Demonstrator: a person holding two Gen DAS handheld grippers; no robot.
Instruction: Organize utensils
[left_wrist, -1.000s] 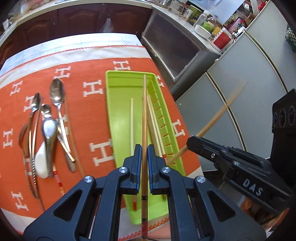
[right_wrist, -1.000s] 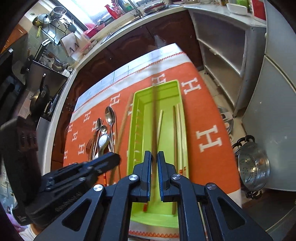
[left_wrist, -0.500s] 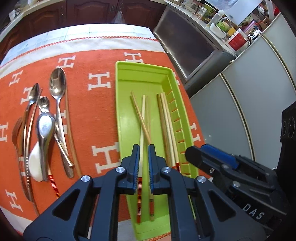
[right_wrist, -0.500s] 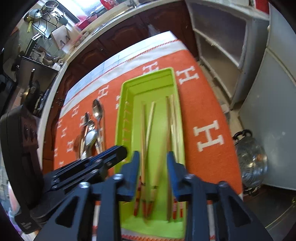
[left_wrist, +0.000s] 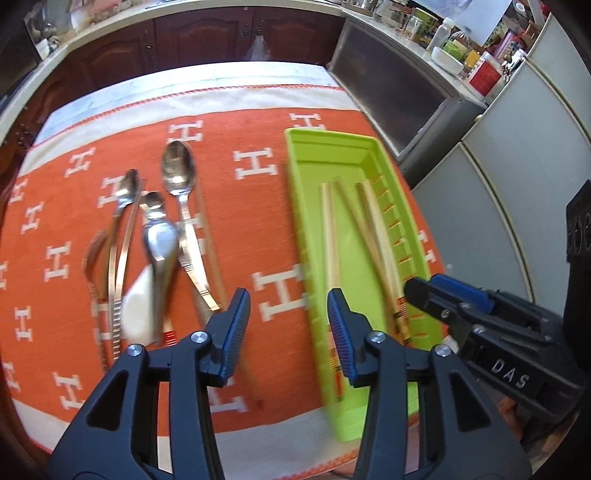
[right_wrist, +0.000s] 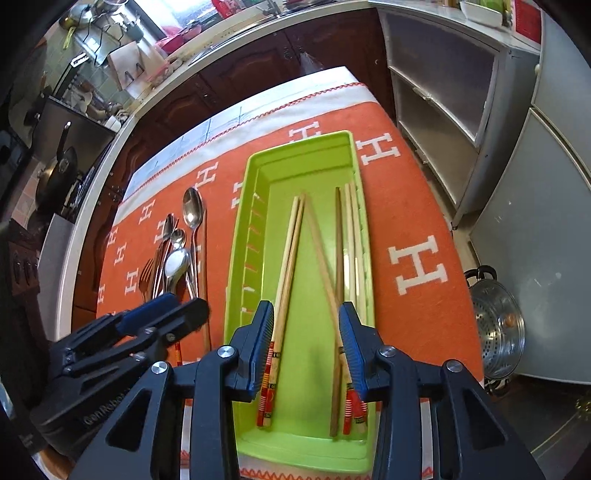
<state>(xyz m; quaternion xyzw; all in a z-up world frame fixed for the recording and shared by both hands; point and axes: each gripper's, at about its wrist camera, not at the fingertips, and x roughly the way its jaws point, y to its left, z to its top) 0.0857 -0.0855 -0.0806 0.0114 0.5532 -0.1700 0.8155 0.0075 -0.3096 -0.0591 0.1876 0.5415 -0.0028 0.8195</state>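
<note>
Both chopsticks got dropped since a second ago, so the left gripper (left_wrist: 289, 306) and right gripper (right_wrist: 306, 321) now gape empty over the green tray (right_wrist: 255, 192), where roughly six chopsticks (right_wrist: 286, 258) lie loosely crossed.

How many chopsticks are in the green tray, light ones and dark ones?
Light chopsticks: 5
Dark chopstick: 1
Total: 6
</note>
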